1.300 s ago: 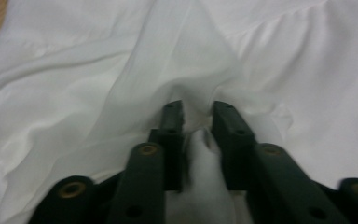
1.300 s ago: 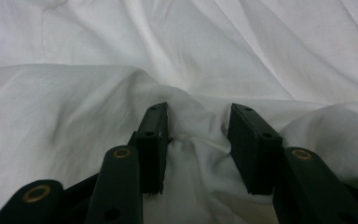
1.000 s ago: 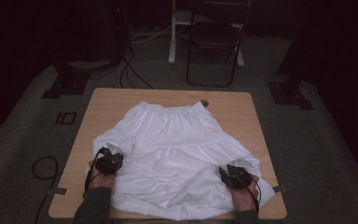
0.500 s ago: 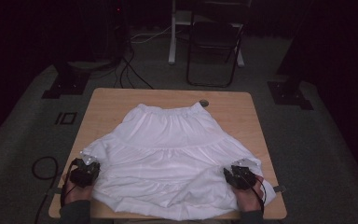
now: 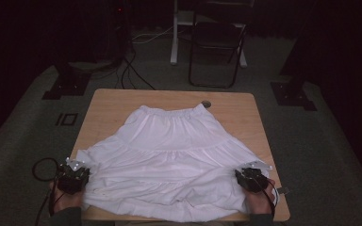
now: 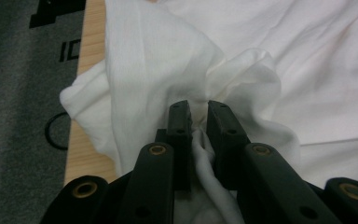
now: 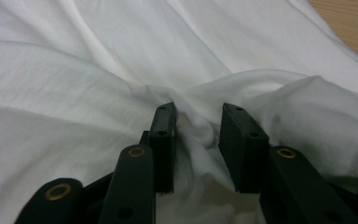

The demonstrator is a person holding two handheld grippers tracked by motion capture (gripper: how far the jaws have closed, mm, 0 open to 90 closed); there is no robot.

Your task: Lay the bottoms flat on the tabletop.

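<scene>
Lying spread on the table (image 5: 103,106), the white skirt (image 5: 174,155) is being pinched at its hem corners: left gripper (image 6: 198,112) closing on a thin fold, right gripper (image 7: 198,122) closing around bunched cloth and risking slipping off

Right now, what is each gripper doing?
Left gripper: closed on a bunched fold of the white cotton skirt, jaws just easing open.
Right gripper: jaws closing around a skirt fold; grip cannot be told.
</scene>
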